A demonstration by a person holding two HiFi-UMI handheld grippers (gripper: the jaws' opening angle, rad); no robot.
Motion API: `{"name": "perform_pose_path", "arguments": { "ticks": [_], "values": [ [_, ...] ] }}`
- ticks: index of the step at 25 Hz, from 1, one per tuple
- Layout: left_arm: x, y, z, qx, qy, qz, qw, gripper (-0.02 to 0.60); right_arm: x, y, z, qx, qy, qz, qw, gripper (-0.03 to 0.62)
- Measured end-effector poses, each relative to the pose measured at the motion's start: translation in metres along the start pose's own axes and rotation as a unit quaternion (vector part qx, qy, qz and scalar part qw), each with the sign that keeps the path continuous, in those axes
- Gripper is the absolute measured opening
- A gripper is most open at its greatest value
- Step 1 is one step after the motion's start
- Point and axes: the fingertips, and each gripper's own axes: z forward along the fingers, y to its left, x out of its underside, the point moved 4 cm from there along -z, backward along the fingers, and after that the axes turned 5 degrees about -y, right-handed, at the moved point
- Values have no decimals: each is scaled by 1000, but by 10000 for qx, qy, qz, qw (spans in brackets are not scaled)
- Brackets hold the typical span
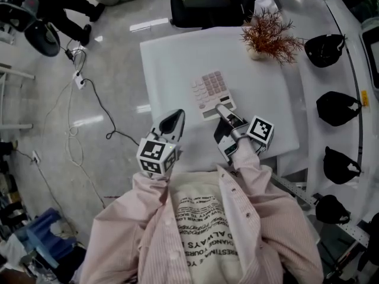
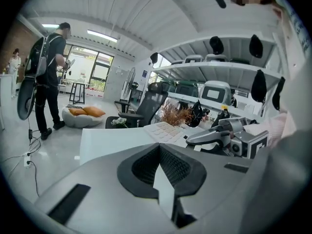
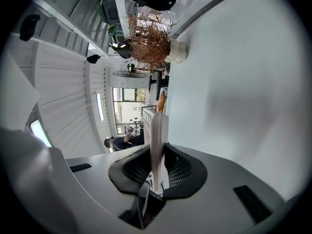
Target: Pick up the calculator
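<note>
The calculator [image 1: 211,92], pale with pink and white keys, hangs above the white table [image 1: 177,64]. My right gripper [image 1: 224,112] is shut on its near end. In the right gripper view the calculator [image 3: 159,140] shows edge-on as a pale slab clamped between the dark pads of that gripper [image 3: 158,172]. My left gripper [image 1: 173,122] hovers to the left of it, over the table's near left corner, jaws together and holding nothing. In the left gripper view the calculator [image 2: 165,129] and the right gripper [image 2: 204,138] lie ahead to the right, beyond the left gripper [image 2: 163,172].
A dried reddish plant in a small pot [image 1: 267,37] stands at the table's far right. Black caps [image 1: 325,49] sit on a shelf to the right. A black office chair [image 1: 207,7] is behind the table. Cables [image 1: 77,81] lie on the floor at left. A person [image 2: 48,77] stands far off.
</note>
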Motion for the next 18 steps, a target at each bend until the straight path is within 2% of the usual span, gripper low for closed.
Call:
{"name": "perform_pose_path", "arguments": {
  "ticks": [18],
  "values": [
    [-46, 1, -36, -138, -692, 276, 9971, 2, 12, 56, -25, -637, 160, -163, 9977, 58]
  ]
}}
